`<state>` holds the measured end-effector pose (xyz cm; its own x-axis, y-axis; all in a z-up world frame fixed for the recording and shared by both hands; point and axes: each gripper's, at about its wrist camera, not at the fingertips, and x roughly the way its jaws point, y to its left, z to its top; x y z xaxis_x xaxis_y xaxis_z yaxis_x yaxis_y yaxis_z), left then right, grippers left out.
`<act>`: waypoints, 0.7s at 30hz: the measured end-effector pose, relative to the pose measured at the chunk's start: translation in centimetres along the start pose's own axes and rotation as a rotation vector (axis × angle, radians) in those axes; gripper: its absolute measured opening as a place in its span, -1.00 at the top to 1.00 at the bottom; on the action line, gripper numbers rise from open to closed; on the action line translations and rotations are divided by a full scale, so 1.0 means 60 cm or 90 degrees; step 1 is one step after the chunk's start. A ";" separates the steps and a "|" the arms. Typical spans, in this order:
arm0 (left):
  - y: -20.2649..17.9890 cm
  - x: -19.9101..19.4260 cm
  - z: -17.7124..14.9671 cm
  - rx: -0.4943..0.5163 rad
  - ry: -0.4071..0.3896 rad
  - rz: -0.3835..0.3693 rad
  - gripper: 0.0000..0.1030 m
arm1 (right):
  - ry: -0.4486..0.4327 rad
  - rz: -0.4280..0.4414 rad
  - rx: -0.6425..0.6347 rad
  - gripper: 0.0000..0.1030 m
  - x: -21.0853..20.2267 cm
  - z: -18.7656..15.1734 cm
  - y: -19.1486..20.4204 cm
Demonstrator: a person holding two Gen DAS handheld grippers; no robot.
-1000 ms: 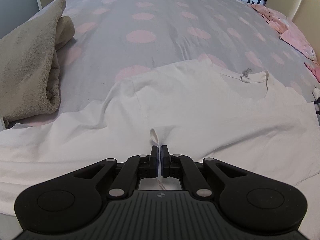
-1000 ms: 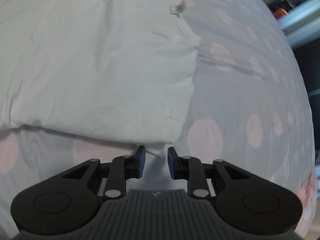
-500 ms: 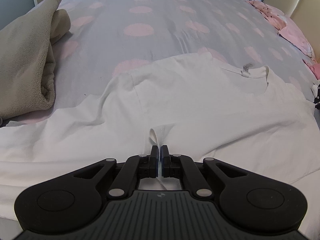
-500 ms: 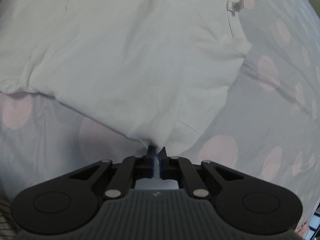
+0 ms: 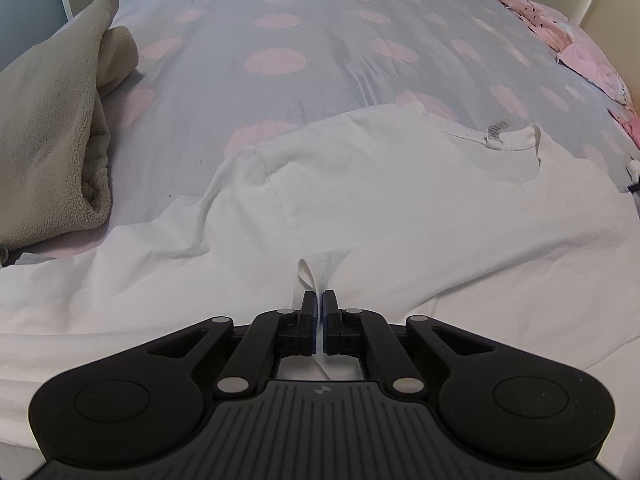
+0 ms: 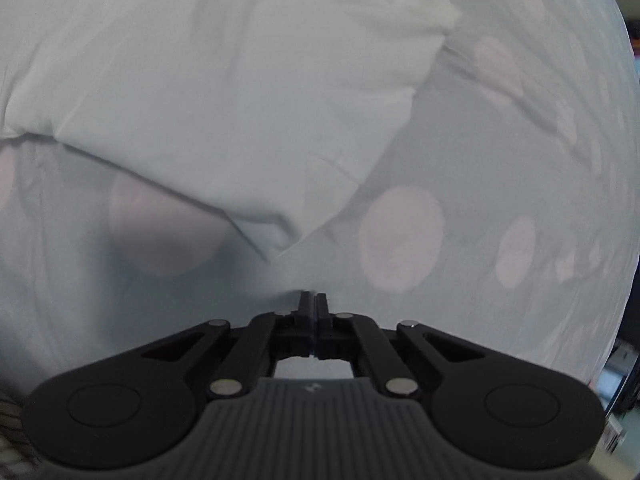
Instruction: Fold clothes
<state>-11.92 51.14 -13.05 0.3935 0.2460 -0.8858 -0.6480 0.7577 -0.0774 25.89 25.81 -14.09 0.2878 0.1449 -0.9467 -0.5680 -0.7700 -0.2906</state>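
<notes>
— Left gripper (image 5: 319, 300)?
— Clamped tight on one upright pinch of cloth (image 5: 316, 268), raised from the middle of the white T-shirt (image 5: 400, 208).
— Right gripper (image 6: 312, 300)?
— Closing the last sliver, blue pads all but meeting. Sits just below a corner of the same T-shirt (image 6: 200, 100); too blurred to tell whether any cloth is caught between them.
— Count, moving outward?
— Two grippers. One T-shirt, spread flat on the bed, neck away from the left wrist camera, with one label (image 5: 496, 130) at the collar. One beige blanket (image 5: 48, 140), folded, lying to the left, apart from the shirt. One grey bedcover with pink dots (image 5: 280, 20) under everything. Pink bedding (image 5: 580, 64) at the far right edge; number of pieces unclear.
— Against a second ago?
— Left: same pinch, same grip. Right: then parted, hovering at the shirt's edge; now drawn together, with the view tilted and smeared. Shirt corner now slightly farther from the fingertips than half a second back.
</notes>
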 end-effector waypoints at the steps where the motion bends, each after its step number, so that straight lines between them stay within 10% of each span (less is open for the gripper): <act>1: 0.000 0.000 0.001 -0.002 0.000 0.000 0.99 | 0.002 0.007 0.024 0.94 -0.004 -0.004 0.004; 21: 0.003 -0.075 -0.006 -0.023 -0.052 0.003 0.36 | -0.220 0.205 0.903 0.28 -0.109 -0.031 0.160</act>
<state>-14.01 49.97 -9.25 0.4412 0.2989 -0.8461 -0.6729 0.7341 -0.0915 20.00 16.28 -10.42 -0.0684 0.3827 -0.9213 -0.8850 0.4029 0.2331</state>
